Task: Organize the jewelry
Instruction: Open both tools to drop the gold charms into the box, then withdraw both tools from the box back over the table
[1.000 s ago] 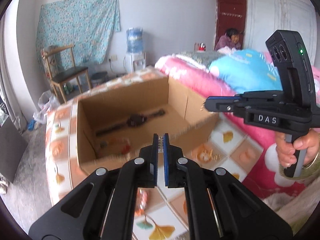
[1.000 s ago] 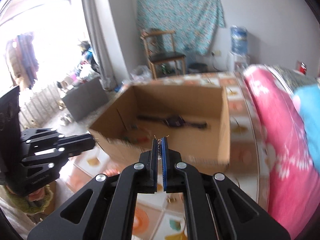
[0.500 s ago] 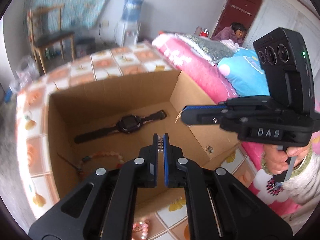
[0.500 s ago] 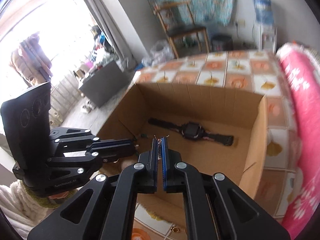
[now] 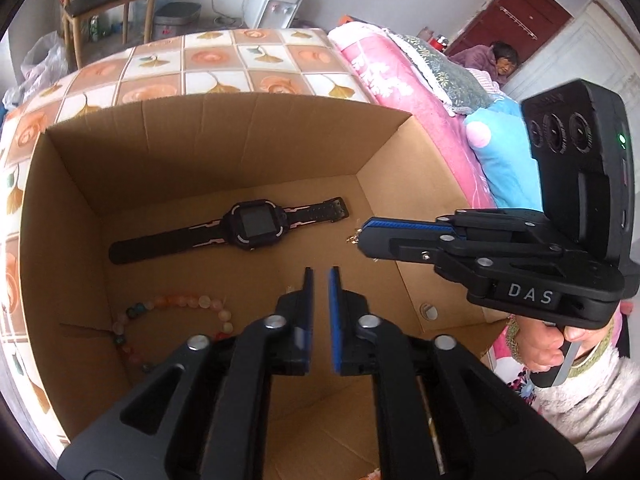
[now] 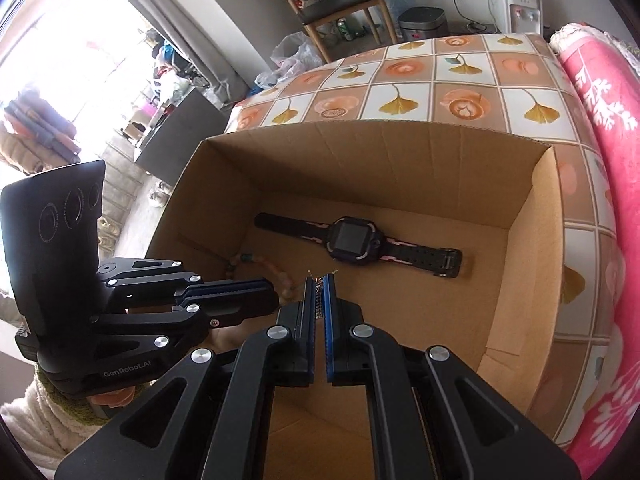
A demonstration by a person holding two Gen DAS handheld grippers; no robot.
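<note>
An open cardboard box stands on the tiled table. A black watch and a pastel bead bracelet lie on its floor. My left gripper hovers over the box, its jaws slightly apart with nothing between them. My right gripper is shut on a small gold chain piece, held above the box floor; the piece's gold end shows at the tip in the left wrist view.
The table has a flower-and-leaf tile cloth. A pink bed cover lies along the right of the box. A chair, a bin and a water dispenser stand behind. A person sits by the red door.
Both grippers moved forward and down over the box. The left gripper's jaws parted and the chain piece between them is gone. The right gripper stays shut on its piece.
</note>
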